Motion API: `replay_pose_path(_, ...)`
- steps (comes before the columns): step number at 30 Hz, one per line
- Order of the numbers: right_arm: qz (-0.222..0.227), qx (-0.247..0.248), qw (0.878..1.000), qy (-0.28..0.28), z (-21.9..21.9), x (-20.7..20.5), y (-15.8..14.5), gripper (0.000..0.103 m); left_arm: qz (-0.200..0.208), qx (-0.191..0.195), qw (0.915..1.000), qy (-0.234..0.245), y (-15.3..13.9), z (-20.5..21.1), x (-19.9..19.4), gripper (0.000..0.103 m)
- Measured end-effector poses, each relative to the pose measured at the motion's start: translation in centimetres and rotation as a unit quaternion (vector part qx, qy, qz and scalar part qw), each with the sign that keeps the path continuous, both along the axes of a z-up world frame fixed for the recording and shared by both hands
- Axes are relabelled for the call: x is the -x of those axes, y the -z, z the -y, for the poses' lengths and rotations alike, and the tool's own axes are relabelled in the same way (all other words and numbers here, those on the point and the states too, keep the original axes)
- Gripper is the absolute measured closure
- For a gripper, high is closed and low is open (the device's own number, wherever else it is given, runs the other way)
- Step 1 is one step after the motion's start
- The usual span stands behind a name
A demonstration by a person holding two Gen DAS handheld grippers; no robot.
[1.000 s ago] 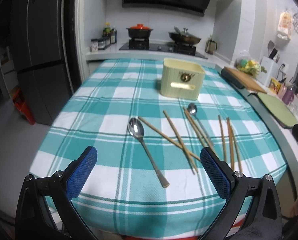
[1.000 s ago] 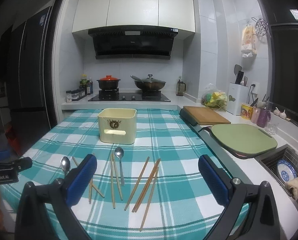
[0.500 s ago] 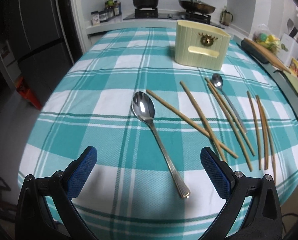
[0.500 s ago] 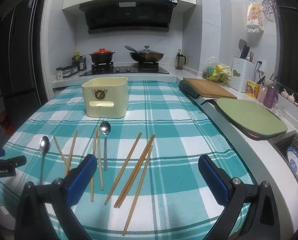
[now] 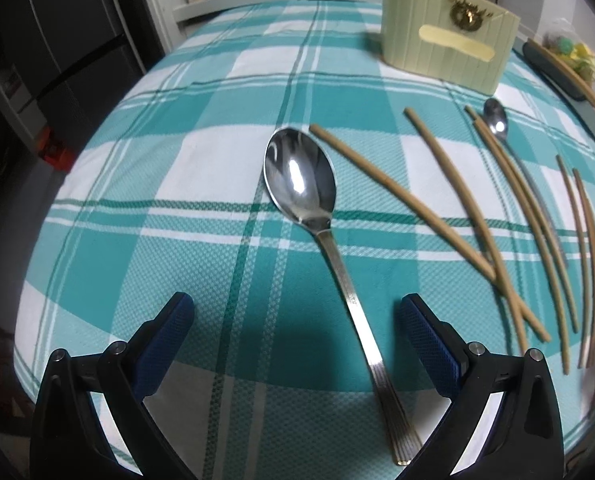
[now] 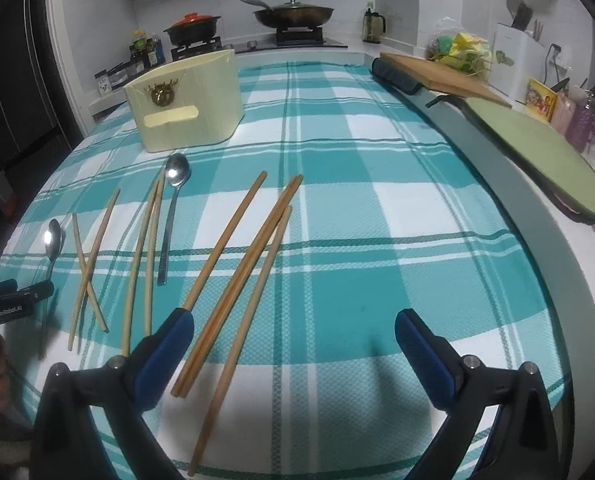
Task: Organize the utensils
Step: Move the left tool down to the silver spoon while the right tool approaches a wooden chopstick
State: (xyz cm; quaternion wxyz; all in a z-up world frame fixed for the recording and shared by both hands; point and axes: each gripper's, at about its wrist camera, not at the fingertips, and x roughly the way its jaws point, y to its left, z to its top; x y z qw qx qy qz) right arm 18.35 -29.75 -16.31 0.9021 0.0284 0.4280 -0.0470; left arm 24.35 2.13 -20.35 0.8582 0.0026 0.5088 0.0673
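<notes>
A large steel spoon [image 5: 300, 178] lies on the teal checked tablecloth [image 5: 185, 128], its handle running between the fingers of my open left gripper [image 5: 293, 336], which hovers low over it. A small spoon [image 5: 496, 119] and several wooden chopsticks [image 5: 449, 176] lie to the right. A cream utensil holder [image 5: 445, 24] stands behind. In the right wrist view, my open, empty right gripper [image 6: 293, 344] hangs low over several chopsticks [image 6: 253, 248]. The small spoon [image 6: 176, 174], the large spoon [image 6: 53, 238], the holder [image 6: 185, 100] and the left gripper's edge [image 6: 9, 304] show to its left.
A wooden board [image 6: 441, 74], a green mat [image 6: 537, 152] and a counter edge [image 6: 497, 160] run along the table's right side. A stove with pots [image 6: 289, 16] is at the back. A dark fridge [image 5: 49, 40] stands left of the table.
Both grippers have moved forward and down toward the table. The left now straddles the large spoon's handle; the right now sits over the right-hand chopsticks. Both stay open.
</notes>
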Motion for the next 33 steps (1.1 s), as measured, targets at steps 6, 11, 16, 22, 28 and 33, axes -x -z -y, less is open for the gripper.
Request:
replay_pose_path(6,-0.059,0.068,0.996,-0.024,-1.7,-1.6,3.0,0.036,0.006,0.002,1.0,-0.002,0.1,-0.8,0.2,0.0)
replay_pose_path(11,-0.064,0.092,0.994,-0.014,-1.1,-1.3,2.8,0.036,-0.007,0.017,0.9997,-0.016,0.5,-3.0,0.2,0.0)
replay_pose_path(16,-0.083,0.066,0.994,0.002,0.8,-0.9,3.2,0.036,-0.014,0.009,0.9998,-0.011,0.3,-4.6,0.3,0.0)
replay_pose_path(22,-0.094,0.024,0.995,-0.004,2.0,-1.4,3.6,0.034,-0.004,-0.016,0.9995,0.026,0.1,-4.0,0.0,0.0)
replay_pose_path(28,-0.088,-0.019,0.996,-0.001,2.6,-1.7,3.0,0.034,0.005,-0.007,0.9995,0.031,0.2,-4.2,-0.1,0.0)
replay_pose_path(33,-0.083,-0.061,0.993,-0.058,0.3,-3.1,2.8,0.063,0.003,0.014,0.9996,0.024,0.4,-4.6,-0.1,0.0)
